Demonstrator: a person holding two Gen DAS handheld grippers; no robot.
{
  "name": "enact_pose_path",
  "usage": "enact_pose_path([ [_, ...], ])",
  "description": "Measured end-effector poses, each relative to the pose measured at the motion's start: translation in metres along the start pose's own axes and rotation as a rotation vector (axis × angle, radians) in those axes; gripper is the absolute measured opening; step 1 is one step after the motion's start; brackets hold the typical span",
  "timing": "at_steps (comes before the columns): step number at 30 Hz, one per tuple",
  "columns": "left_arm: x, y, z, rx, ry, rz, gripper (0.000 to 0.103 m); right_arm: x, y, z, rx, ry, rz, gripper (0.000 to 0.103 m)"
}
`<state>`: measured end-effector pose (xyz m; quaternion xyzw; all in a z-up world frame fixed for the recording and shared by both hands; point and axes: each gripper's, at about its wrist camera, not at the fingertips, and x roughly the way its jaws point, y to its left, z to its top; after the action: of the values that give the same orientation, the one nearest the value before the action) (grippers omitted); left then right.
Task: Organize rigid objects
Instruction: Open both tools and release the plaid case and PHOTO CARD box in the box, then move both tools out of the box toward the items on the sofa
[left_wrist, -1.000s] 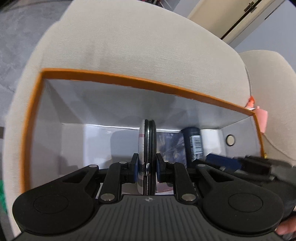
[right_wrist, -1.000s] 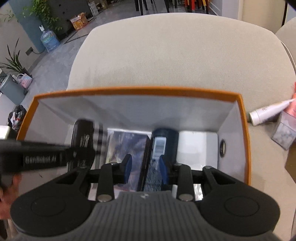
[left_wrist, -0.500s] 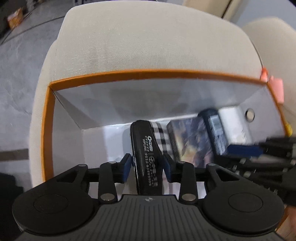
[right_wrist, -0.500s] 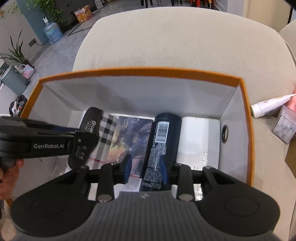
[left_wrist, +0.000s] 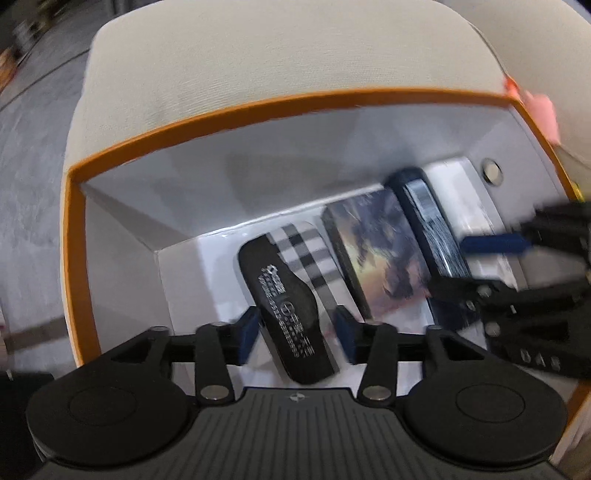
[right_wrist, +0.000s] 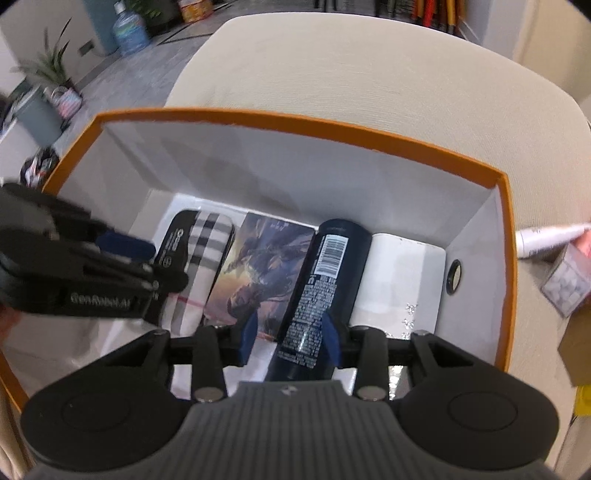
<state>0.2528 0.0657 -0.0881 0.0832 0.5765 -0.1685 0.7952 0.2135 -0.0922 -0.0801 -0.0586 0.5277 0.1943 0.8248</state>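
Observation:
An orange-rimmed white box (left_wrist: 207, 122) (right_wrist: 332, 129) sits on a beige cushion. On its floor lie a black-and-checked case (left_wrist: 291, 291) (right_wrist: 199, 243), a picture-printed flat box (left_wrist: 380, 251) (right_wrist: 258, 273) and a dark blue can (left_wrist: 428, 221) (right_wrist: 325, 280), side by side. My left gripper (left_wrist: 297, 334) (right_wrist: 122, 254) is open, its fingers apart on either side of the case's near end. My right gripper (right_wrist: 290, 341) (left_wrist: 491, 254) is open above the can's near end.
A white tube (right_wrist: 546, 236) and a clear packet of white pieces (right_wrist: 569, 280) lie on the cushion right of the box. A pink and orange object (left_wrist: 535, 107) sits by the box's far right corner. Grey floor, plants and a water bottle (right_wrist: 125, 26) lie beyond.
My left gripper has let go of the checked case, which now lies flat on the box floor. My right gripper has opened off the blue can. Both grippers have drawn back and up.

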Motion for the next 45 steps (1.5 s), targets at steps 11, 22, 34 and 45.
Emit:
enact_pose_path([
  [11, 0.016, -0.025, -0.02, 0.294, 0.1, 0.095, 0.072, 0.013, 0.019, 0.002, -0.156, 0.023, -0.041, 0.061],
  [22, 0.017, -0.033, -0.018, 0.445, 0.064, 0.066, 0.049, 0.034, 0.025, 0.006, -0.218, 0.056, -0.12, 0.06],
  [34, -0.014, -0.037, -0.033, 0.342, 0.008, 0.047, 0.05, 0.01, 0.026, 0.003, -0.193, -0.005, -0.094, 0.058],
  [45, -0.092, -0.082, -0.013, 0.272, -0.248, -0.03, 0.05, -0.071, -0.021, -0.019, 0.063, -0.23, 0.017, 0.062],
])
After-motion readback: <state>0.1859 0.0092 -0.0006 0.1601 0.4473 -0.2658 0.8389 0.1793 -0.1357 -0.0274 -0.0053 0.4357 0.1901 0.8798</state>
